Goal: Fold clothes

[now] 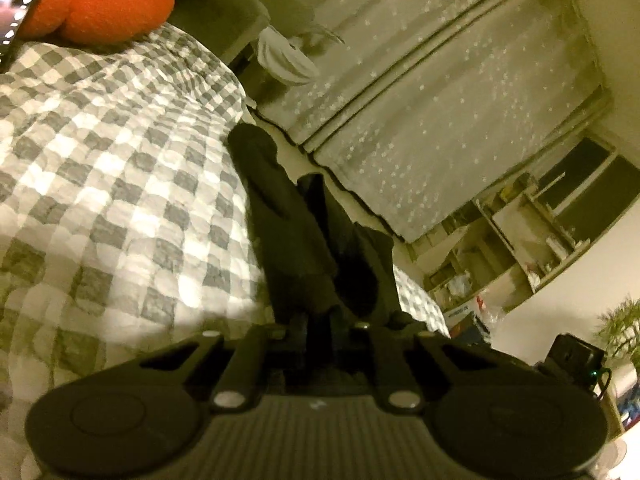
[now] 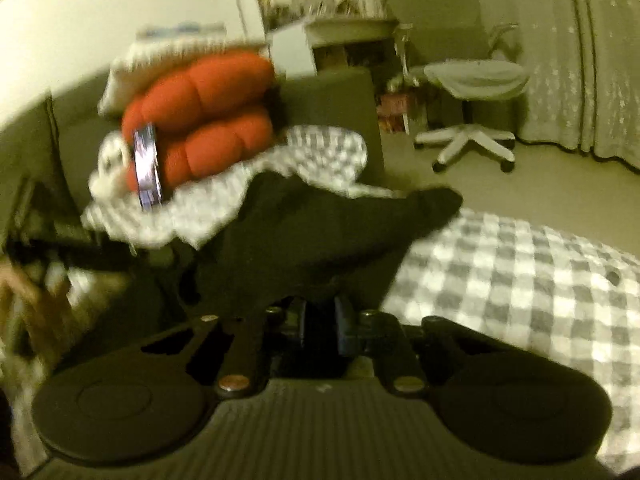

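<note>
Both my views are dim and carry a yellow-green cast, as under weak indoor lamplight. In my left view a bright patch burns out the white squares of the checked bedcover point(image 1: 120, 184) near the left side, while the dark garment point(image 1: 296, 236) is a featureless black mass with no fold detail. My right view is smeared by motion blur, worst on the left around the orange cushion point(image 2: 200, 120); the far office chair point(image 2: 472, 112) is sharper. Fisheye distortion bends the curtain point(image 1: 440, 92) and walls toward the edges, and corners darken.
</note>
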The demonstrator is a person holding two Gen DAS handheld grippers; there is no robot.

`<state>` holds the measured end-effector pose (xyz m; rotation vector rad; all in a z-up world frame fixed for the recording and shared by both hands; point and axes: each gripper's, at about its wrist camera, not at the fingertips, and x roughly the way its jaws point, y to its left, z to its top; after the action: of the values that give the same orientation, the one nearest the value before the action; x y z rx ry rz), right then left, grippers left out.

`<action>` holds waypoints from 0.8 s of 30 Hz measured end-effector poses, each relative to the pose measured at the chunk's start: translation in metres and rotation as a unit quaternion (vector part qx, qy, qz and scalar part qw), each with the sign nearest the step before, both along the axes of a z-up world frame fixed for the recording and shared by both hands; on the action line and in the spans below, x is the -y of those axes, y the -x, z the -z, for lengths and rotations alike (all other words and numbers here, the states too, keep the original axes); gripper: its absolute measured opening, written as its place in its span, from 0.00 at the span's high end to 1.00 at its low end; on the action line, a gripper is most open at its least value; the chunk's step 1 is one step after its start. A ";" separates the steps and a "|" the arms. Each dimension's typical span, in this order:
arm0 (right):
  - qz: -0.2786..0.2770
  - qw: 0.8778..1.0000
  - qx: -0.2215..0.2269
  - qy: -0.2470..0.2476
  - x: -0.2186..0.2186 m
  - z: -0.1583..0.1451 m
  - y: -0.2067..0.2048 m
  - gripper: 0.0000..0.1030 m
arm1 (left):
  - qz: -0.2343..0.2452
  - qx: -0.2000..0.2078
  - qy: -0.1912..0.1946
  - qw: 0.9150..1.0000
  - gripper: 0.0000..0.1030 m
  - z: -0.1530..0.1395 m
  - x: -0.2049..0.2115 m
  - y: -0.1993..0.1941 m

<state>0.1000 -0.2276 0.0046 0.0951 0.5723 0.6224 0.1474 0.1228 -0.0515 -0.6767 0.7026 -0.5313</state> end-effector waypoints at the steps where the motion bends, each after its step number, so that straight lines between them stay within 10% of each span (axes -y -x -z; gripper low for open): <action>1: -0.003 1.000 -0.003 -0.015 0.003 -0.001 -0.001 0.86 | -0.002 0.000 0.004 1.000 0.91 0.001 -0.001 -0.001; 24: 0.018 0.980 -0.089 -0.177 0.038 0.016 -0.035 0.77 | -0.008 -0.001 0.041 0.999 0.91 0.012 -0.004 -0.013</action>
<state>0.1348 -0.2652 -0.0113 0.4995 0.6261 0.6809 0.1607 0.1269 -0.0639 -0.7596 0.6786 -0.5478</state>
